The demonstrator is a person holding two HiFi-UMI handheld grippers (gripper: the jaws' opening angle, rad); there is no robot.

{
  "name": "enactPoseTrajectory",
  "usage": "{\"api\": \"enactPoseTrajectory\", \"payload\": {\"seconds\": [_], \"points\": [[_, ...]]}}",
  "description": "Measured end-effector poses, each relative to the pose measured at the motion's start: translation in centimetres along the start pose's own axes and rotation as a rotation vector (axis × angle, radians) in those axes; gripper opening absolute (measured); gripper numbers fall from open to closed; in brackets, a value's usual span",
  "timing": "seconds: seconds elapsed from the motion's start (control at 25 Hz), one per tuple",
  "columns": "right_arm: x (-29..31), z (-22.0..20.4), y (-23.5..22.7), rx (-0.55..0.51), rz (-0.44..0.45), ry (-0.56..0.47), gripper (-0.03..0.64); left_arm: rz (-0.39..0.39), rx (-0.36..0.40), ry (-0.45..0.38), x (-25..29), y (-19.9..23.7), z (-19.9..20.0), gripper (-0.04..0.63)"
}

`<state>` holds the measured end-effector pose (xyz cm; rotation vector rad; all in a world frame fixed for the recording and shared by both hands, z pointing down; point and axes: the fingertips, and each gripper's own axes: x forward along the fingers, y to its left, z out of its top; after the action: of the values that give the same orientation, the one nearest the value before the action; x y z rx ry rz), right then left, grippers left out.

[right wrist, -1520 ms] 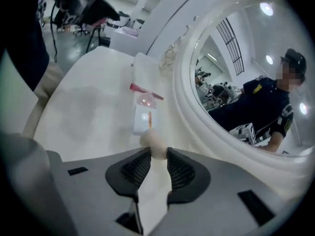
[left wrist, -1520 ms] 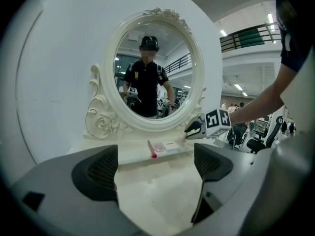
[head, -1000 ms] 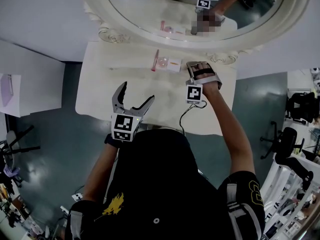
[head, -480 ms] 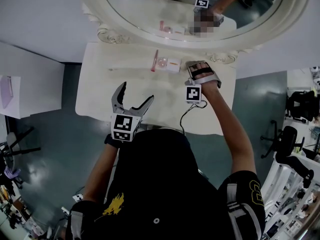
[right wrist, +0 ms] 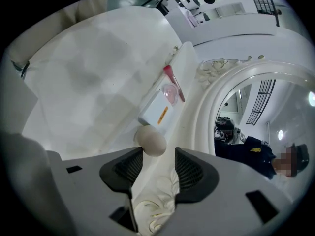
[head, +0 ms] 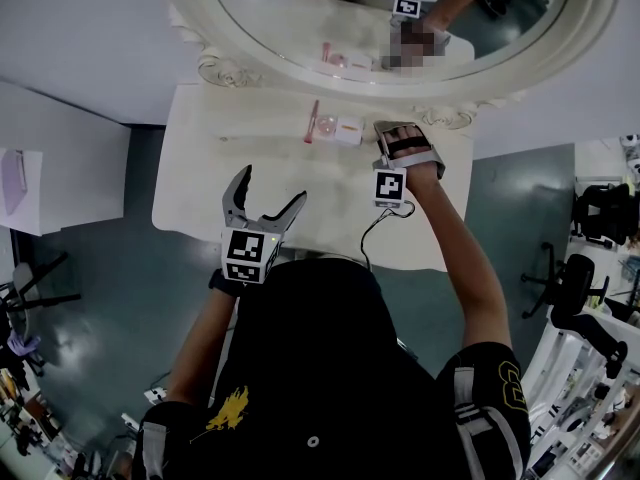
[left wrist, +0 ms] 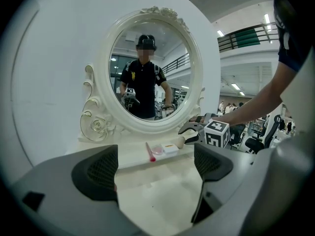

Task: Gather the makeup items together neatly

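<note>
The person wears a black short-sleeved shirt (head: 330, 368) with a yellow emblem (head: 228, 408). The left gripper (head: 275, 182) and the right gripper (head: 393, 128), nearer the mirror (head: 300, 80), are silver-grey with black ribbed pads (left wrist: 101, 170). Each carries a white cube (head: 246, 253) with black square markers. A thin cable (head: 368, 230) hangs from the right one.

The head view looks steeply down from above the person's shoulders onto the dressing table (head: 200, 168) and the lower arc of its oval mirror (head: 290, 18). The left gripper view sits low near the table's front edge, facing the mirror. The right gripper view hangs close over the back edge, angled down along the mirror's frame. All three share the makeup items (head: 335, 126) at the back edge.
</note>
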<state>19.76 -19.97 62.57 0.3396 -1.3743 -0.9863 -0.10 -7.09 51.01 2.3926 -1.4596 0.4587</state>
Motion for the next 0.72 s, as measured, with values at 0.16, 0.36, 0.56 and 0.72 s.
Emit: {"api": "enactPoseTrajectory", "payload": {"seconds": [0.16, 0.36, 0.56, 0.72], "points": [[-0.14, 0.53, -0.42, 0.025, -0.037, -0.031, 0.17, -0.004, 0.003, -0.003, 0.1, -0.22, -0.04, 0.492], [-0.27, -0.01, 0.09, 0.003, -0.014, -0.01, 0.149, -0.003, 0.004, -0.002, 0.06, -0.26, -0.01, 0.492], [-0.21, -0.26, -0.01, 0.01, -0.014, -0.007, 0.151, -0.004, 0.005, -0.002, 0.02, -0.3, 0.08, 0.492], [-0.27, -0.16, 0.04, 0.024, -0.003, -0.005, 0.201, -0.006, 0.006, -0.006, 0.02, -0.43, 0.08, 0.492]]}}
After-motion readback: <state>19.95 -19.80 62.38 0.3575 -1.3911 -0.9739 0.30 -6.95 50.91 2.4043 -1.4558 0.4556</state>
